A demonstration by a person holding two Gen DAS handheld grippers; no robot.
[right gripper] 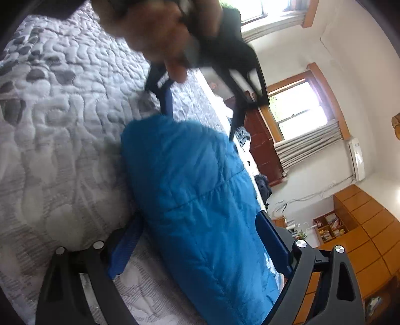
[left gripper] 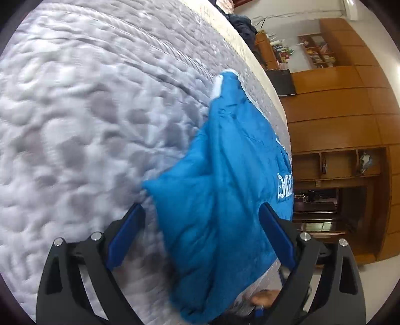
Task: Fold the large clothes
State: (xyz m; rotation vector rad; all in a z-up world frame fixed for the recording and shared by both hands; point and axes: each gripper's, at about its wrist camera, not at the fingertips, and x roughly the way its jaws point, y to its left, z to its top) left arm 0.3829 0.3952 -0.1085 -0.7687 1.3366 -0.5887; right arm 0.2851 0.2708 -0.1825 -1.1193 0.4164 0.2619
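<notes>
While both wrist views are smeared by motion blur, the layout is still readable. One quilted grey-and-white mattress (left gripper: 87, 125) fills the left of each frame; its far edge is cut off by the lens rim.

One blue padded jacket (left gripper: 225, 200) lies on the mattress near its right-hand edge, bunched in the left wrist view. White lettering (left gripper: 283, 185) on it is only partly visible and not legible; a white patch at its far tip is too blurred to identify. The jacket's lower end is hidden behind the tool body.

Left gripper (left gripper: 201, 212): two blue fingers, spread wide apart, the jacket lying between them. Whether the right-hand finger touches the fabric cannot be told. In the right wrist view the same gripper (right gripper: 197, 127) appears from outside at the jacket's far end, held by a blurred hand (right gripper: 160, 37); its fingers again stand apart, tips at the cloth.

Right gripper (right gripper: 200, 220): two blue fingers, likewise wide apart, straddling the jacket (right gripper: 195, 200); the left finger is partly hidden by the fabric. Neither tool is clamped on anything.

Right of frame, counted: one wooden wall unit (left gripper: 350, 112) with open shelves, contents too small to name; two windows (right gripper: 300, 107); one white air conditioner (right gripper: 357, 160). A dark heap (left gripper: 242, 23) on the bed's far side is not identifiable.
</notes>
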